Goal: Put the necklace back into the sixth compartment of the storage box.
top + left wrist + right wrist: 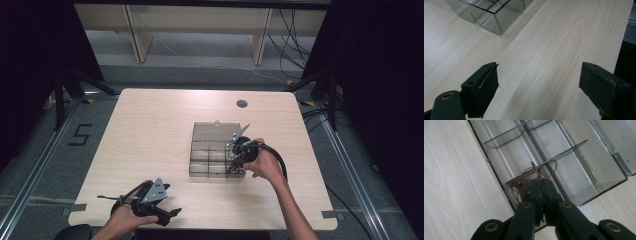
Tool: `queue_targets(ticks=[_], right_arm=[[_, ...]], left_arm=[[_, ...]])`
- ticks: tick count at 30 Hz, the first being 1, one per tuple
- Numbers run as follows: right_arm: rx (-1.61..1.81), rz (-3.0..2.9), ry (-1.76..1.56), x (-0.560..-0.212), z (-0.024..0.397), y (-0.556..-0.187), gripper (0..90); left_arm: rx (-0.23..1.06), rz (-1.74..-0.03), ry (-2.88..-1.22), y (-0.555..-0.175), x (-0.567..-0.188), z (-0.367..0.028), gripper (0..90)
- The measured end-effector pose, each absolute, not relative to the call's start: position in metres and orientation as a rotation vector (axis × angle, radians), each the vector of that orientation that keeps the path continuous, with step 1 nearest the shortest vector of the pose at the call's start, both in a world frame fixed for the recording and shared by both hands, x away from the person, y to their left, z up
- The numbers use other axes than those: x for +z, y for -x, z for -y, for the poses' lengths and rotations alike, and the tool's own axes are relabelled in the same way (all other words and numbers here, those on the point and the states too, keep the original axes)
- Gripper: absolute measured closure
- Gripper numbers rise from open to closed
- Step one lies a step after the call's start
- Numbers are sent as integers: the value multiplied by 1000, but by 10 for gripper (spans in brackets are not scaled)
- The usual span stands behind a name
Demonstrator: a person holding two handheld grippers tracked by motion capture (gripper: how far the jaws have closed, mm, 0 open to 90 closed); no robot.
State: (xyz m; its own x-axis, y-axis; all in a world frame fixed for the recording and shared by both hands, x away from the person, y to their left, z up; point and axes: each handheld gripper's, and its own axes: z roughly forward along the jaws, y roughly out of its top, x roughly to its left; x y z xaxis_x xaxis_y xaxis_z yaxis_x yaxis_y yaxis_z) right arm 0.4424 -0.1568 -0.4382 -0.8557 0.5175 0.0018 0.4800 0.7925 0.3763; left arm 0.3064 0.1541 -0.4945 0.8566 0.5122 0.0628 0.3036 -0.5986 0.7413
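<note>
Several thin brown wire loops (537,173), tangled with something red and blue, sit clamped in the right tongs (541,185), whose jaws are pressed together, over a corner compartment of the clear plastic organizer box (574,162). That box lies right of the worktop's (150,130) middle, lid open. Near the front edge, left tongs (539,85) stand wide, holding nothing.

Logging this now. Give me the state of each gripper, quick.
Left gripper: open, nothing between the jaws, above bare table.
Right gripper: shut on a tangle of thin brown wire, in a corner compartment of the clear box.
</note>
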Motion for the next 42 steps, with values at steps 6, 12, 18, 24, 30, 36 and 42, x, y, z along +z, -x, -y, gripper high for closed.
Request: queue_targets(ticks=[6, 12, 18, 24, 30, 36, 42], right_arm=[[555, -2894, -810, -445, 156, -446, 880], [538, -2910, -845, -453, 159, -450, 875], [624, -2857, -905, -446, 163, -451, 746], [696, -2773, -923, -424, 171, -443, 688], [714, -2743, -900, -422, 176, -437, 642], [765, -2711, -926, -422, 182, -426, 530], [821, -2648, -982, -426, 184, -416, 429]], left_arm=[[345, -586, -2254, -306, -494, -154, 151], [338, -585, -2259, -306, -495, -154, 151], [342, -587, -2256, -306, -495, -154, 151], [343, -584, -2255, -306, -495, -154, 151], [347, -590, -2253, -306, -495, -154, 152], [344, -594, -2247, -307, -495, -153, 151], [348, -605, -2244, -308, -494, -155, 152]])
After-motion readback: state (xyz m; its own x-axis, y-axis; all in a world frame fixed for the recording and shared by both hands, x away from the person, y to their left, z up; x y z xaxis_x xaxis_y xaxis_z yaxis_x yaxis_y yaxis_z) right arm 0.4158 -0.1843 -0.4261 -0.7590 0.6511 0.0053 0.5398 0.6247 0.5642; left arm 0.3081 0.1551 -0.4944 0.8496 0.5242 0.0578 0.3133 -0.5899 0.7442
